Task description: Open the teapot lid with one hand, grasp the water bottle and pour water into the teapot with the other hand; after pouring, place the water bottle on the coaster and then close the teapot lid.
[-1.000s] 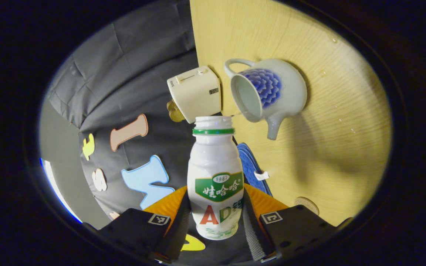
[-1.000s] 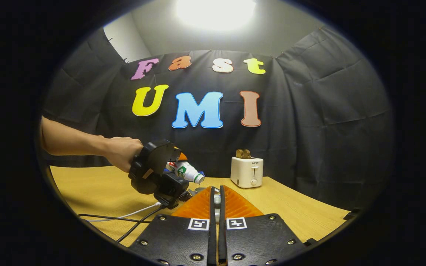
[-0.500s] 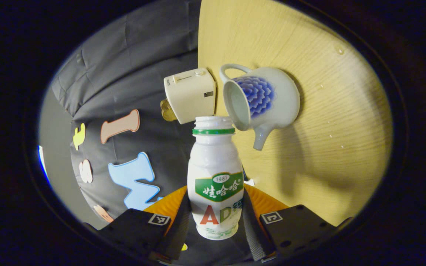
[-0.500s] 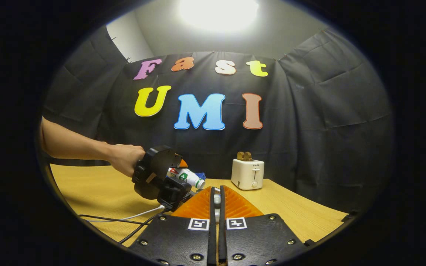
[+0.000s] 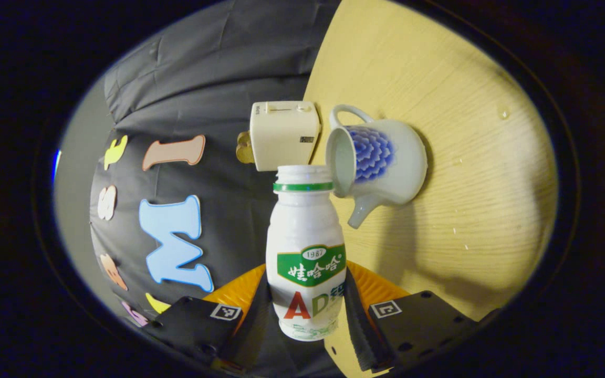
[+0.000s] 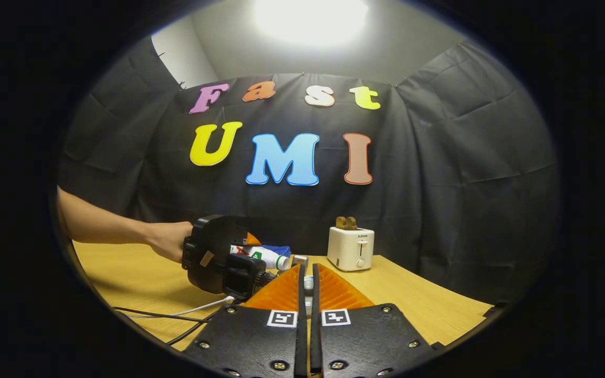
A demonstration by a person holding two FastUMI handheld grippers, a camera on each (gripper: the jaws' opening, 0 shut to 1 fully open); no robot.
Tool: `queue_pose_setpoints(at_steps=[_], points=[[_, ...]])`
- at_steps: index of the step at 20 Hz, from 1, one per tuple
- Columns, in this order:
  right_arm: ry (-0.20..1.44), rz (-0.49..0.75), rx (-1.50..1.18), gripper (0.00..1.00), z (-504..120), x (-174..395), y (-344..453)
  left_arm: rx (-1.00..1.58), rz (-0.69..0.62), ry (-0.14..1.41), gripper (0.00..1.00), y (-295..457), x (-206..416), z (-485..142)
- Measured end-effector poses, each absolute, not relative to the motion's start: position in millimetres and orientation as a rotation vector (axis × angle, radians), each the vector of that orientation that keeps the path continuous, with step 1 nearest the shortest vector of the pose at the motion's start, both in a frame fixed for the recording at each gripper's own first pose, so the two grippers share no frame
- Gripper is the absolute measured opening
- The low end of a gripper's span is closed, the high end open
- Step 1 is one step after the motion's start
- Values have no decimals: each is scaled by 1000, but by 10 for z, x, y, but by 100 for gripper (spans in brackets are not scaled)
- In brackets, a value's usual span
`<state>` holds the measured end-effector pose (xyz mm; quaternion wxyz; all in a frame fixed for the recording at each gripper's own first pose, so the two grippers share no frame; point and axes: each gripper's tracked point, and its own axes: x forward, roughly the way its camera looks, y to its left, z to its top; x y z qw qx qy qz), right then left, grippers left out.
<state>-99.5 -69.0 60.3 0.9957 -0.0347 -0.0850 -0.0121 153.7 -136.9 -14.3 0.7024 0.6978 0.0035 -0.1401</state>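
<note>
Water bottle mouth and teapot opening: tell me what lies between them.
In the left gripper view, nothing lies between them: the water bottle, clamped in the left claw, has its open mouth right beside the teapot rim, the lid off.

We are viewing a recording booth dressed as a kitchen: black cloth wall (image 6: 439, 173) is draping behind a wooden table (image 6: 418, 299), with a toaster (image 6: 350, 248) sitting at one o'clock under a ceiling lamp (image 6: 310, 13).

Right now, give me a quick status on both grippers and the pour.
Left gripper shut on water bottle, cap off, mouth beside open teapot. Right gripper closed on small pale piece, likely lid knob. Toaster behind teapot, clear of the pour.
</note>
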Motion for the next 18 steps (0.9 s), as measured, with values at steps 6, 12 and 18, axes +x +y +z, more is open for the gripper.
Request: queue_pose_setpoints(at_steps=[6, 12, 18], points=[[-181, 9, -80, 2, 838, -805, -679, 1099, -269, 5, 74, -1012, 1387, -56], [-80, 57, 45, 2, 801, -116, -612, 581, -234, -57, 80, -535, 1233, 319], [14, 83, 36, 2, 576, 871, -401, 173, -234, -149, 79, -5, 1007, 774]])
